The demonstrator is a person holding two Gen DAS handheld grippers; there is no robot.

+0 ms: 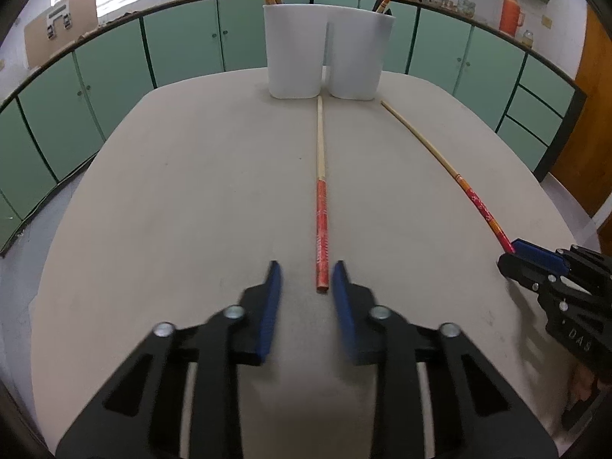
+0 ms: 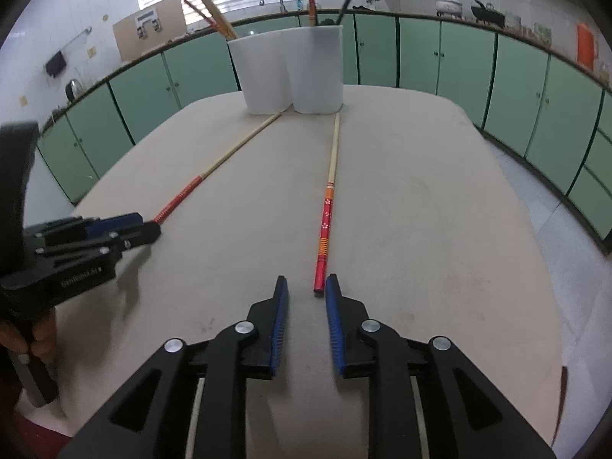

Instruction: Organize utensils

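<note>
The left gripper [image 1: 306, 273] has its blue pads spread a little, and the red end of a chopstick [image 1: 321, 206] lies on the table between the tips without either pad pressing on it. That chopstick runs straight toward twelve o'clock, its pale tip stopping just at the foot of the white holder [image 1: 329, 53], at the groove between its two cups.

The right gripper [image 2: 306, 287] stands the same way: jaws slightly apart, nothing pinched, the red end of a second chopstick [image 2: 327, 214] lying just beside the tip of its right-hand pad. This one, banded orange with small white flowers, also points toward twelve o'clock and ends near the base of the holder's right cup.

In the left wrist view the right gripper sits at about four o'clock; in the right wrist view the left one sits at nine o'clock.

More chopsticks stand upright in both cups. The beige table [image 1: 191, 191] is ringed by green cabinets [image 1: 179, 49].
</note>
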